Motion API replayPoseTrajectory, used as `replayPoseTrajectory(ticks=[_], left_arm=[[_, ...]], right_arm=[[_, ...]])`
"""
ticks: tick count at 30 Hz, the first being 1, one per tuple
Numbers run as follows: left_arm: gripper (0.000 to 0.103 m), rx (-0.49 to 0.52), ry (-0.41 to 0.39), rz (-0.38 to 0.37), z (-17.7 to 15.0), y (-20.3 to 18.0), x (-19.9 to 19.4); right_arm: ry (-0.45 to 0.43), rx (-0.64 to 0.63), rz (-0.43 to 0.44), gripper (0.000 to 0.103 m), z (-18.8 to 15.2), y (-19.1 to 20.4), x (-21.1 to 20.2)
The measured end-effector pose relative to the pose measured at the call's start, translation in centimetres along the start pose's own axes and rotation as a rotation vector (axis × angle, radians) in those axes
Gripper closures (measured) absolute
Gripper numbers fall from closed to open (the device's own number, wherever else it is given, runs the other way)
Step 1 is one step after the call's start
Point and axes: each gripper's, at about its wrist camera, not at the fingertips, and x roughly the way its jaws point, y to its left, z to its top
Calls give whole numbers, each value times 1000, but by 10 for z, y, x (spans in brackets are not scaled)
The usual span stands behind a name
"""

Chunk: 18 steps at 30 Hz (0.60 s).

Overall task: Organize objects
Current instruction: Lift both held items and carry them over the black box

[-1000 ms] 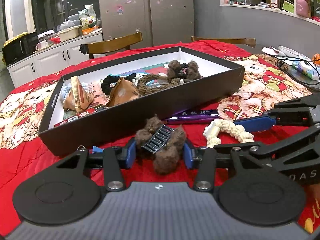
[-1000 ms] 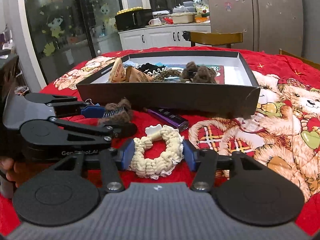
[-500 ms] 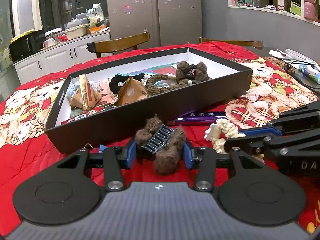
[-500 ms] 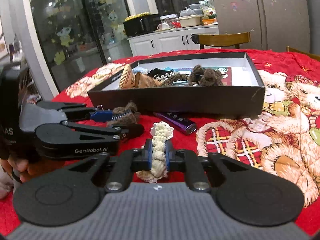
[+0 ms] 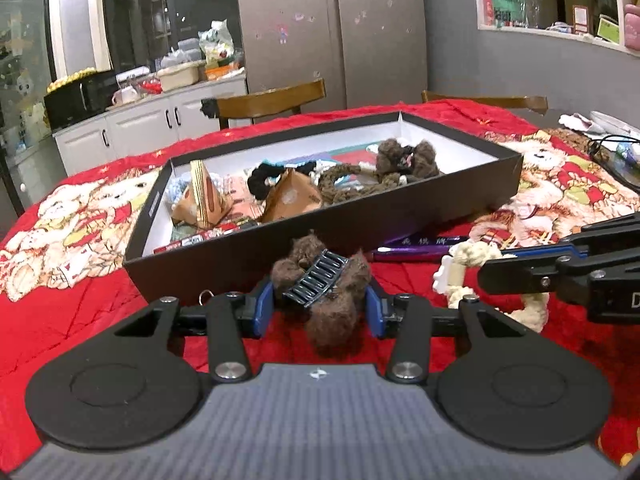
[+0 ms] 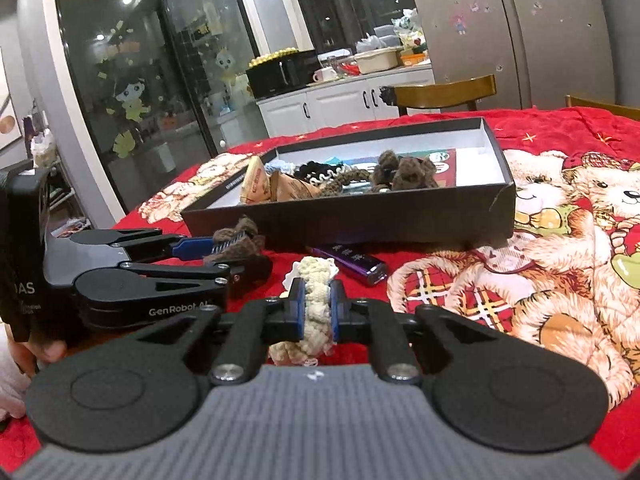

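Observation:
My left gripper (image 5: 320, 308) is shut on a brown furry hair claw clip (image 5: 324, 280) and holds it just above the red cloth, in front of the black box (image 5: 400, 216). My right gripper (image 6: 317, 308) is shut on a cream scrunchie (image 6: 316, 304), lifted off the cloth. The scrunchie also shows in the left wrist view (image 5: 464, 268), and the clip in the right wrist view (image 6: 236, 240). The box (image 6: 360, 216) holds a brown clip (image 5: 404, 156), a black scrunchie, a rope band and paper packets.
A purple lighter (image 6: 352, 260) lies on the red bear-print tablecloth (image 6: 540, 264) before the box front wall; it also shows in the left wrist view (image 5: 420, 244). Wooden chairs (image 5: 268, 100) stand behind the table. Cables (image 5: 612, 152) lie at far right.
The right gripper closed on the cream scrunchie and lifted it. The left gripper rose with the brown clip in it, so both views look down into the box more.

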Motion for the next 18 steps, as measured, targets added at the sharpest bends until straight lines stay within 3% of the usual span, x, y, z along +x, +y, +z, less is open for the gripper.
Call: replayPoseTrajectory(ticks=[11, 18], left_arm=[[52, 7, -64, -3, -1, -4, -13], [52, 25, -105, 17, -3, -9, -21]], right_arm=[[-44, 12, 21, 89, 4, 0, -7], [-69, 38, -34, 89, 13, 1, -8]])
